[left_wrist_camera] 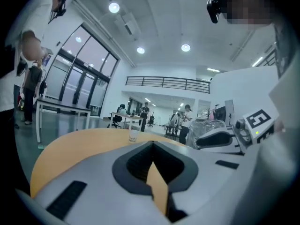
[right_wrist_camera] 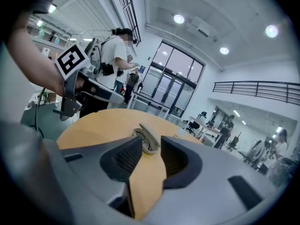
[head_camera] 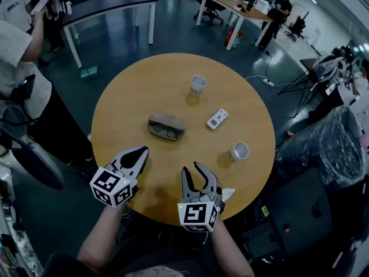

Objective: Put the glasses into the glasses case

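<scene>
The grey glasses case (head_camera: 166, 126) lies open near the middle of the round wooden table (head_camera: 121, 114), with the dark glasses (head_camera: 168, 131) inside it. Both grippers hover over the near edge of the table, apart from the case. My left gripper (head_camera: 142, 151) is at the front left; in the left gripper view its tips (left_wrist_camera: 151, 145) meet with nothing between them. My right gripper (head_camera: 191, 167) is at the front middle, open and empty. In the right gripper view the case (right_wrist_camera: 146, 137) shows farther off, beyond the gap between the jaws.
A paper cup (head_camera: 197, 85) stands beyond the case, another cup (head_camera: 238, 151) at the right front, and a white remote (head_camera: 217, 119) lies to the right of the case. A person (head_camera: 23, 68) stands left of the table. A black wrapped bundle (head_camera: 323, 149) sits to the right.
</scene>
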Demonstrator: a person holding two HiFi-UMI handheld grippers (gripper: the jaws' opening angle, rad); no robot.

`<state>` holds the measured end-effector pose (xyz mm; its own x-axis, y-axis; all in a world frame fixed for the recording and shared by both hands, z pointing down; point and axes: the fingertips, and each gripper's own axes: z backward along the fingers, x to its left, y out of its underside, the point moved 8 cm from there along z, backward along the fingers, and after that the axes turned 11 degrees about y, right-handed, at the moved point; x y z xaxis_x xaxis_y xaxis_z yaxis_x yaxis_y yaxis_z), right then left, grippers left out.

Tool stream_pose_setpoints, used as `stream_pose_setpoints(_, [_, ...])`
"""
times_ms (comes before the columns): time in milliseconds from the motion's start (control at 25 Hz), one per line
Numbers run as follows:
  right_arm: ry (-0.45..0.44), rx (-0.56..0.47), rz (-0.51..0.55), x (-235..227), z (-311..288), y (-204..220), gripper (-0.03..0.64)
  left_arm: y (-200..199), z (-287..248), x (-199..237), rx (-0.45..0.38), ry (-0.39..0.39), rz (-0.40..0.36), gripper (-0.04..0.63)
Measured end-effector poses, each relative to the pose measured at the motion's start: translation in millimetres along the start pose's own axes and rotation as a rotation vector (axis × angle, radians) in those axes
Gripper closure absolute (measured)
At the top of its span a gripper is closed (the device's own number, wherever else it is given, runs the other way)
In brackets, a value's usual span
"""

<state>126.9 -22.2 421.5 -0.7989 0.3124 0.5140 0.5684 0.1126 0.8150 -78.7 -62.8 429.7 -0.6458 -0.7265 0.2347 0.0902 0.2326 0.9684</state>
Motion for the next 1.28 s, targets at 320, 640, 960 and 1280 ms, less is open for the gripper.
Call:
stream_pose_setpoints(320, [0.017, -0.069, -0.090, -4.0, 90.6, 7.4, 0.538, -18.5, 56.1, -92.4, -0.068, -0.030, -0.072, 0.589])
stream_pose_setpoints(640, [0.073, -0.125, -0.124, -8.2, 138.2, 11.3, 0.620, -15.9, 92.5, -150.3, -0.103, -0.074, -0.086, 0.589])
stream_pose_setpoints(960, [0.083, -0.160, -0.128, -2.9, 145.7, 1.8, 0.627, -17.1, 104.6, -156.4, -0.088, -0.096, -0.090, 0.589])
stream_pose_setpoints(1280, [0.220, -0.175, -0.174, -4.2, 143.3, -3.0, 0.629, -8.6, 96.8, -145.4, -0.076, -0.043, -0.098, 0.589])
